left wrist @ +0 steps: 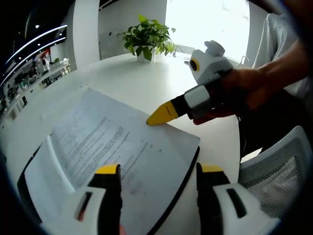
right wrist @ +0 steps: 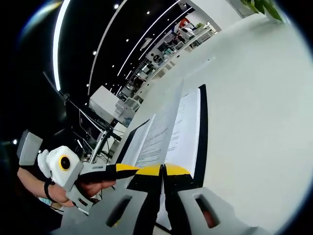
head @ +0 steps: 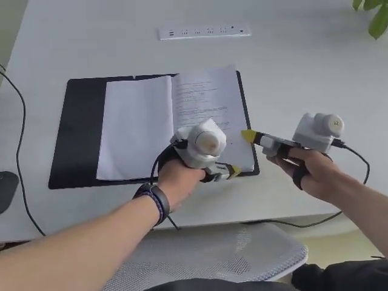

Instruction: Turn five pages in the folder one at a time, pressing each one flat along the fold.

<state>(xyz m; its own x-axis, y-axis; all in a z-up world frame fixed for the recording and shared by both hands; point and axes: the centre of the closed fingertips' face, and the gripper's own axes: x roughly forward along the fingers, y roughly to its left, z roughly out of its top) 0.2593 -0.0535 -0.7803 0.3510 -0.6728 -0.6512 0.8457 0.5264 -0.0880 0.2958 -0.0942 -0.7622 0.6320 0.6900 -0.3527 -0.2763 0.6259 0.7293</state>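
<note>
A black folder lies open on the white table, with a blank sheet on its left and a printed page on its right. At that page's right edge my right gripper is shut, and in the right gripper view its jaws pinch the sheet, which rises lifted ahead of them. My left gripper hovers open over the folder's near right corner, nothing between its fingers. The printed page spreads beneath it, and the right gripper comes in from the right.
A white power strip lies at the table's far side. A potted plant stands on the table beyond the folder. A black cable runs down the left, a dark object sits at the left edge, and a mesh chair is below the front edge.
</note>
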